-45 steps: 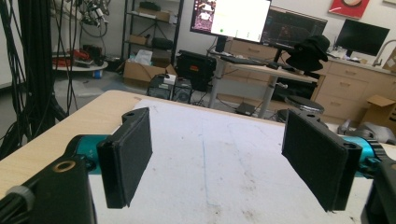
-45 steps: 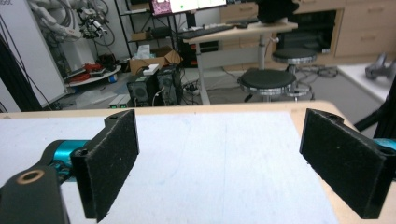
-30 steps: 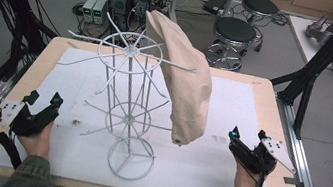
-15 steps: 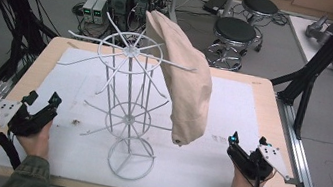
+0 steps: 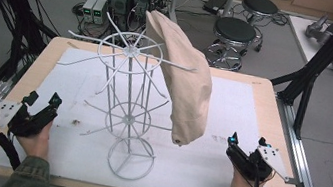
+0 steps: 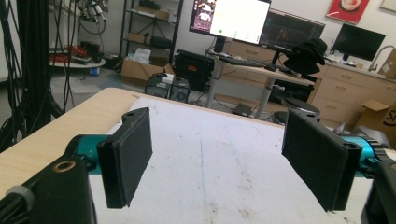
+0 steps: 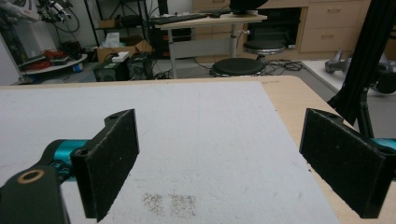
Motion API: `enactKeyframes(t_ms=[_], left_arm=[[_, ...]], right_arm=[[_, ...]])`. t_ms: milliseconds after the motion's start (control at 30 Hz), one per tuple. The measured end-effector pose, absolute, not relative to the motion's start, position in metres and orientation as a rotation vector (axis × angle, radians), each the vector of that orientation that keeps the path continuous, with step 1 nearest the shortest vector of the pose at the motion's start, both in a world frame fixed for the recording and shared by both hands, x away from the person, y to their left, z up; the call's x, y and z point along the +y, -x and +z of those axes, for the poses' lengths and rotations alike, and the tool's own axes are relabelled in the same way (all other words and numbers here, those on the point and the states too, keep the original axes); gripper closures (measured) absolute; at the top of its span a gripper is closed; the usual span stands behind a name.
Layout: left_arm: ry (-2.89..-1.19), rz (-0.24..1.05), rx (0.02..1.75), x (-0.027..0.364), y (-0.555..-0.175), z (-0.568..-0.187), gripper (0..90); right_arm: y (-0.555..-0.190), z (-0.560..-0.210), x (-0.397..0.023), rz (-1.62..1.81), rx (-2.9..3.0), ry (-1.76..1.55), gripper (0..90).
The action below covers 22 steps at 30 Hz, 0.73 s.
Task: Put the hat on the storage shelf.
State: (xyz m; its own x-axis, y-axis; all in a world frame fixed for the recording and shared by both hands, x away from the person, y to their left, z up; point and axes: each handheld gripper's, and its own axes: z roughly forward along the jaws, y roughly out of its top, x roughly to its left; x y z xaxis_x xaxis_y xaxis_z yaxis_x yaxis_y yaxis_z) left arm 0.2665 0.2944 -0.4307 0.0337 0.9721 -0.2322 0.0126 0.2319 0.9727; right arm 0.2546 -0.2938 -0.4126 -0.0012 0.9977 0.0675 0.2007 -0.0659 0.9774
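A wooden table [image 5: 9,114] is carrying a white, slightly rough foam mat [image 5: 233,104], which is covering most of its top. On the middle of the mat a tall white wire rack [image 5: 123,117] is standing upright, made of thin rods with round rings and spokes that are pointing outward. A beige cap [image 5: 183,83] of soft cloth is hanging on one upper spoke, at the right side of the rack, and is drooping down in a long rounded shape. The left gripper [image 5: 42,100] is resting near the left edge of the mat, well apart from the rack, with its flat black padded jaws spread wide and holding nothing. The right gripper [image 5: 247,139] is lying near the right edge, below the cap and apart from it, jaws also spread wide and empty.
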Motion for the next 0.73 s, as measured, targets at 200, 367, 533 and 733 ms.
enactKeyframes(t_ms=[200,367,533,733], left_arm=[[-1.06,1.005,1.29,0.2946,-0.2667,-0.4308,24.5],[-1.058,1.003,1.293,0.2953,-0.2669,-0.4311,24.5],[-1.058,1.005,1.292,0.2955,-0.267,-0.4309,24.5],[-1.06,1.004,1.295,0.2959,-0.2672,-0.4311,24.5]], right_arm=[[-0.2548,-0.413,-0.2931,1.168,1.345,-1.417,11.0],[-0.255,-0.4132,-0.2935,1.167,1.336,-1.421,11.0],[-0.2552,-0.4132,-0.2935,1.164,1.341,-1.423,11.0],[-0.2568,-0.4143,-0.2929,1.153,1.362,-1.429,11.0]])
